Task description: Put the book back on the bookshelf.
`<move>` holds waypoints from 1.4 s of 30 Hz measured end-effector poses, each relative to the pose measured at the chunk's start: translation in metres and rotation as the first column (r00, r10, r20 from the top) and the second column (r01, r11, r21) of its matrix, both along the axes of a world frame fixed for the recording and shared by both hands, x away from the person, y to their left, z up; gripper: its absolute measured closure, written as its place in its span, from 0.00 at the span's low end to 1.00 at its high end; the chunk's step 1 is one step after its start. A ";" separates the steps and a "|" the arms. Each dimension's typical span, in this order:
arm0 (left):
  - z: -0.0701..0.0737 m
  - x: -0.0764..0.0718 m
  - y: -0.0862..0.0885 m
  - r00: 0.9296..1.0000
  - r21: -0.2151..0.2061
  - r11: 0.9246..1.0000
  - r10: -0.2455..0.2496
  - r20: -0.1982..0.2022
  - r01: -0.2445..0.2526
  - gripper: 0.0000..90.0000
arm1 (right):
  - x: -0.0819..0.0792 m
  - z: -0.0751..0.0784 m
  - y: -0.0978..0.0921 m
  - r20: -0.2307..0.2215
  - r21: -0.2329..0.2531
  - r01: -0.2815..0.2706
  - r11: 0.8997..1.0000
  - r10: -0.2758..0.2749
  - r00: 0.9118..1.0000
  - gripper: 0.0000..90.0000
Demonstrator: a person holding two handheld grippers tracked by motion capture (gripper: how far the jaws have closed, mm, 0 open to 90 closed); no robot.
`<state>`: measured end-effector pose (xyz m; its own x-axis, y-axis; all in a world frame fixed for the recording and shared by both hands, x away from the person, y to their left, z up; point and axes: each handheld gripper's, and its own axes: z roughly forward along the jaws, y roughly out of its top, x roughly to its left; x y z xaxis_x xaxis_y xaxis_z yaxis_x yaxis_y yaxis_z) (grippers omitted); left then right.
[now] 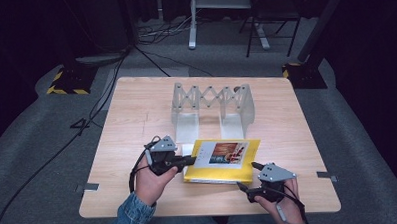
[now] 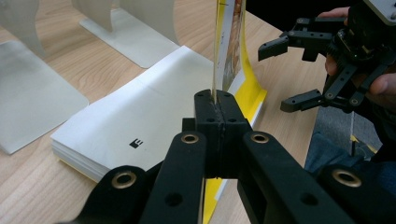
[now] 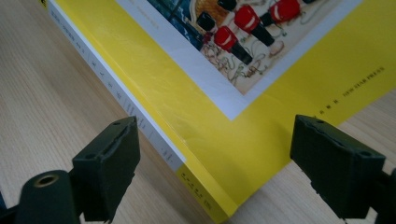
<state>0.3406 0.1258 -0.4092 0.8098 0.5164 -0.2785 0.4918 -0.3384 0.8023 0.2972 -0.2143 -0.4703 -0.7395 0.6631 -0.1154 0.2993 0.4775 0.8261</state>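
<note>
My left gripper (image 2: 218, 109) is clamped on the book's cover (image 2: 229, 51), my right gripper (image 1: 254, 177) gapes at its spine corner, so I'd lift slowly without creasing.

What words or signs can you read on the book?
"E"-like black mark: on the white first page of the yellow book, whose cover the left gripper lifts.
"NEW STAR PRESS", probably, partly blurred: on the cover's corner.
Spine lettering: too small to read.
Right gripper: no text.
</note>
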 end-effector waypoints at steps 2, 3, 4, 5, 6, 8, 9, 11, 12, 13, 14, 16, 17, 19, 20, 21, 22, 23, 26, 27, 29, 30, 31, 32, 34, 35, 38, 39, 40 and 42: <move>0.003 0.001 -0.001 1.000 0.001 1.000 -0.007 0.003 0.007 1.00 | 0.001 0.001 0.004 0.007 0.005 -0.007 1.000 0.007 1.000 0.18; 0.004 0.003 -0.001 1.000 0.001 1.000 -0.013 0.002 0.013 1.00 | 0.001 0.002 0.005 0.013 0.004 -0.009 1.000 0.009 1.000 0.18; 0.005 0.003 -0.002 1.000 0.002 1.000 -0.015 0.002 0.015 0.99 | 0.001 0.003 0.007 0.015 0.004 -0.011 1.000 0.011 1.000 0.18; 0.006 0.004 -0.003 1.000 0.006 1.000 -0.016 0.006 0.016 0.99 | 0.002 0.003 0.009 0.019 0.006 -0.011 1.000 0.011 1.000 0.18; 0.007 0.005 -0.003 1.000 0.007 1.000 -0.020 0.005 0.020 1.00 | 0.002 0.004 0.010 0.021 0.006 -0.010 1.000 0.010 1.000 0.18; 0.009 0.007 -0.004 1.000 0.014 1.000 -0.023 0.007 0.023 1.00 | 0.004 0.005 0.012 0.026 0.006 -0.009 1.000 0.009 1.000 0.18; 0.009 0.008 -0.005 1.000 0.012 1.000 -0.027 0.005 0.027 1.00 | 0.004 0.005 0.013 0.029 0.005 -0.007 1.000 0.006 1.000 0.18; 0.010 0.010 -0.005 1.000 0.011 1.000 -0.029 0.001 0.029 1.00 | 0.006 0.006 0.017 0.038 0.006 -0.008 1.000 0.008 0.999 0.17; 0.011 0.011 -0.005 0.999 0.006 0.999 -0.033 -0.005 0.033 1.00 | 0.006 0.006 0.019 0.036 0.006 -0.008 1.000 0.008 0.999 0.17; 0.011 0.011 -0.005 0.999 0.005 1.000 -0.031 -0.013 0.031 1.00 | 0.007 0.005 0.020 0.041 0.004 -0.010 1.000 0.010 0.999 0.17; 0.011 0.012 -0.006 0.999 0.003 0.999 -0.033 -0.016 0.033 1.00 | 0.007 0.005 0.022 0.045 -0.002 -0.014 1.000 0.014 0.999 0.17; 0.012 0.013 -0.006 0.999 0.002 0.999 -0.036 -0.018 0.036 1.00 | 0.008 0.003 0.026 0.049 -0.007 -0.023 1.000 0.023 0.999 0.17; 0.012 0.013 -0.007 0.999 0.000 0.999 -0.038 -0.020 0.038 1.00 | 0.008 0.002 0.028 0.050 -0.014 -0.027 1.000 0.028 0.998 0.17; 0.013 0.014 -0.007 0.999 0.000 0.999 -0.043 -0.019 0.043 1.00 | 0.008 0.000 0.031 0.052 -0.026 -0.030 0.999 0.031 0.998 0.17; 0.013 0.014 -0.008 0.999 -0.001 0.999 -0.044 -0.020 0.044 1.00 | 0.009 -0.001 0.033 0.047 -0.029 -0.036 0.999 0.037 0.998 0.17; 0.013 0.014 -0.009 0.999 -0.002 0.999 -0.047 -0.021 0.047 1.00 | 0.010 -0.002 0.035 0.043 -0.031 -0.039 0.999 0.040 0.998 0.17; 0.013 0.015 -0.010 0.998 -0.003 0.999 -0.053 -0.026 0.052 1.00 | 0.010 -0.003 0.035 0.043 -0.035 -0.043 0.998 0.045 0.998 0.17; 0.013 0.015 -0.011 0.998 -0.003 0.998 -0.058 -0.029 0.058 1.00 | 0.011 -0.004 0.037 0.045 -0.034 -0.043 0.998 0.045 0.998 0.17; 0.013 0.016 -0.014 0.997 -0.009 0.997 -0.071 -0.038 0.071 1.00 | 0.013 -0.006 0.039 0.051 -0.028 -0.039 0.999 0.040 0.998 0.16; 0.013 0.017 -0.015 0.997 -0.010 0.997 -0.072 -0.041 0.072 1.00 | 0.013 -0.007 0.040 0.058 -0.028 -0.036 0.999 0.037 0.998 0.16; 0.013 0.018 -0.016 0.996 -0.019 0.997 -0.079 -0.045 0.079 1.00 | 0.014 -0.009 0.042 0.067 -0.030 -0.033 0.999 0.035 0.997 0.13; 0.014 0.018 -0.017 0.996 -0.021 0.997 -0.080 -0.046 0.079 1.00 | 0.014 -0.010 0.043 0.073 -0.032 -0.031 0.999 0.033 0.997 0.11; 0.014 0.019 -0.017 0.995 -0.027 0.996 -0.084 -0.047 0.083 1.00 | 0.014 -0.011 0.044 0.082 -0.035 -0.026 0.999 0.029 0.996 0.09; 0.013 0.019 -0.018 0.995 -0.032 0.996 -0.088 -0.051 0.087 1.00 | 0.015 -0.012 0.045 0.097 -0.039 -0.025 0.999 0.029 0.995 0.07; 0.013 0.021 -0.020 0.994 -0.043 0.995 -0.096 -0.057 0.094 1.00 | 0.016 -0.015 0.046 0.118 -0.046 -0.016 0.999 0.021 0.993 0.03; 0.013 0.021 -0.021 0.993 -0.044 0.994 -0.099 -0.058 0.097 1.00 | 0.016 -0.016 0.048 0.117 -0.049 -0.009 0.999 0.015 0.993 0.01; 0.013 0.023 -0.022 0.993 -0.047 0.994 -0.099 -0.061 0.097 1.00 | 0.017 -0.020 0.051 0.146 -0.071 0.000 0.997 0.011 0.989 0.00; 0.013 0.023 -0.022 0.993 -0.047 0.994 -0.101 -0.060 0.098 1.00 | 0.017 -0.022 0.053 0.155 -0.082 0.003 0.997 0.010 0.988 0.00; 0.013 0.023 -0.022 0.993 -0.047 0.994 -0.100 -0.061 0.098 1.00 | 0.017 -0.022 0.054 0.162 -0.090 0.010 0.996 0.004 0.987 0.00; 0.013 0.024 -0.023 0.993 -0.045 0.994 -0.100 -0.058 0.097 1.00 | 0.017 -0.025 0.056 0.184 -0.114 0.018 0.993 0.004 0.983 0.00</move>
